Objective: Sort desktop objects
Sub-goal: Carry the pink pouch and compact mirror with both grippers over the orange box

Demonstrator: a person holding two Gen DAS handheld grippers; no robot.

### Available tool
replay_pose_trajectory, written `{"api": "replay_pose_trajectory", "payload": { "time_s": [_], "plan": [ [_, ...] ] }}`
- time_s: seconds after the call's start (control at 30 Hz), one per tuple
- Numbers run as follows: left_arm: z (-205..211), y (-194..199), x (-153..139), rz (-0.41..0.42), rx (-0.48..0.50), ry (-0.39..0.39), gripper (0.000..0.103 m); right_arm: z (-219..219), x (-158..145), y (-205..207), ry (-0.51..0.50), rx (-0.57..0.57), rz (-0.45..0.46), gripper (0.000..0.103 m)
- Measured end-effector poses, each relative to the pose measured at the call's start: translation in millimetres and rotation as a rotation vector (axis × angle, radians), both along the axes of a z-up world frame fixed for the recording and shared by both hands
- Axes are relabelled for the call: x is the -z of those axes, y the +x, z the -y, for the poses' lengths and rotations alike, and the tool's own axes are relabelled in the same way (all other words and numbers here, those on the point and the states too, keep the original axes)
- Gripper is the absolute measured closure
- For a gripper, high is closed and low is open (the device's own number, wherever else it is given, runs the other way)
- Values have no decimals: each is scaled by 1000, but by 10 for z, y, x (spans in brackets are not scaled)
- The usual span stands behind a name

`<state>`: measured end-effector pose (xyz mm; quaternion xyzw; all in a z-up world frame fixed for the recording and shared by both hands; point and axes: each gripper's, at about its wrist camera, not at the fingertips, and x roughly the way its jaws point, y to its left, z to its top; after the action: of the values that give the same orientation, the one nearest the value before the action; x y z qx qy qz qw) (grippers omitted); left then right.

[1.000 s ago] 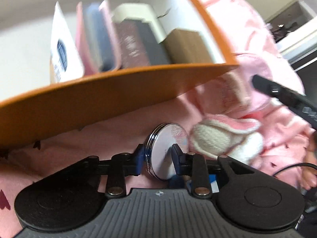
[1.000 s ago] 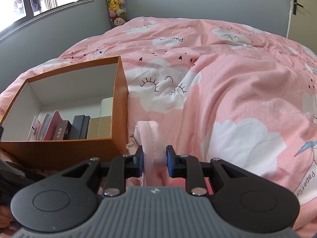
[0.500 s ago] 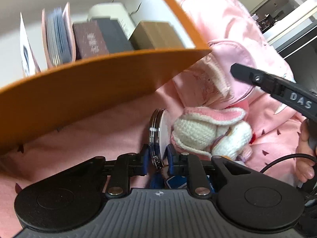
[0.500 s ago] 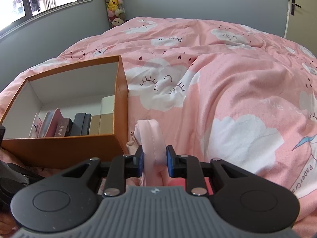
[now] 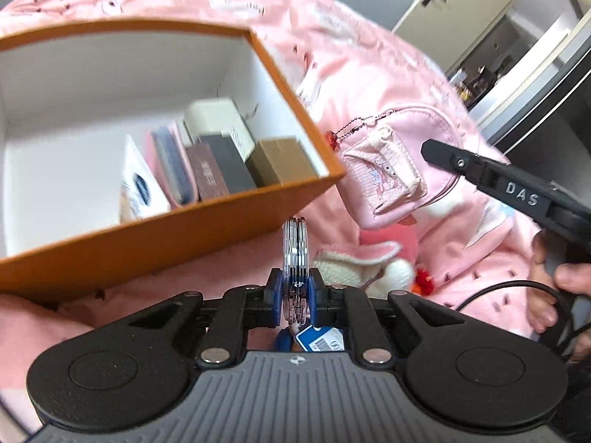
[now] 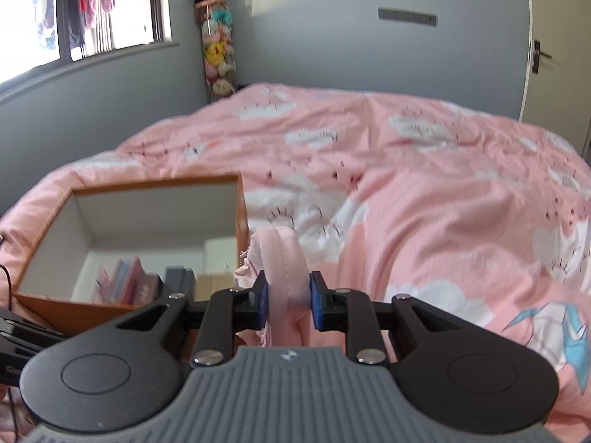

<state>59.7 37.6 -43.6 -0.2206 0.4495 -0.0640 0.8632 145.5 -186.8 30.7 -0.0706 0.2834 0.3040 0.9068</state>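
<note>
At the far left of the left wrist view sits an open orange box [image 5: 207,217] with white inner walls, resting on the pink bedspread [image 5: 369,59]. Inside it, along the near wall, stand a white card with a blue oval [image 5: 142,188], a pink booklet [image 5: 173,170], a maroon case [image 5: 207,173], a black case [image 5: 231,164], a brown carton [image 5: 280,160] and, behind them, a cream case [image 5: 218,118].

Just right of the box's near corner, the left gripper [image 5: 295,291] is clamped on a round silver compact [image 5: 295,247], held on edge between the blue pads and raised clear of the bedspread. Below it a blue-and-white tag [image 5: 319,339] peeks out. Further right a knitted white-and-pink toy [image 5: 354,265] lies on the bed.

Above that hangs a small pink pouch [image 5: 384,170] with a bead chain, gripped by the right gripper, whose black finger [image 5: 480,170] reaches in from the right; a hand [image 5: 554,288] holds it at the edge.

In the right wrist view the box [image 6: 48,306] lies at lower left, and the right gripper [image 6: 286,297] is closed on the pouch's [image 6: 284,258] pink fabric, just beside the box's right wall.
</note>
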Motion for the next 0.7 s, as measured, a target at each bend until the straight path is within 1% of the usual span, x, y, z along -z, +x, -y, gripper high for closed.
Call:
{"api": "replay_pose_trajectory", "payload": {
  "time_s": [0.07,0.17,0.3,0.4,0.5,0.6,0.7],
  "plan": [
    [-72,-90,-123,22,-18,-1,88,-21,-119,-65,18,-5,33,79],
    [-197,-199,-310,51,-49,-4,88,-64,-307,-140,86,-44,54,79],
    [-358,-304,-567,104,-87,-27,88,-215,-517,-249,129,-93,107,79],
    [-546,-379,-758,131,-145,-34,88,-360,-643,-295,195,-166,92,79],
    [-751,-445,-896,137,-228,0,88,-552,-721,-333,251,-232,77,79],
    [-945,-473,-990,105,-306,48,88,-772,-747,-375,289,-278,69,79],
    [-1070,-439,-984,76,-347,69,88,-1004,-678,-361,320,-314,16,79]
  ]
}}
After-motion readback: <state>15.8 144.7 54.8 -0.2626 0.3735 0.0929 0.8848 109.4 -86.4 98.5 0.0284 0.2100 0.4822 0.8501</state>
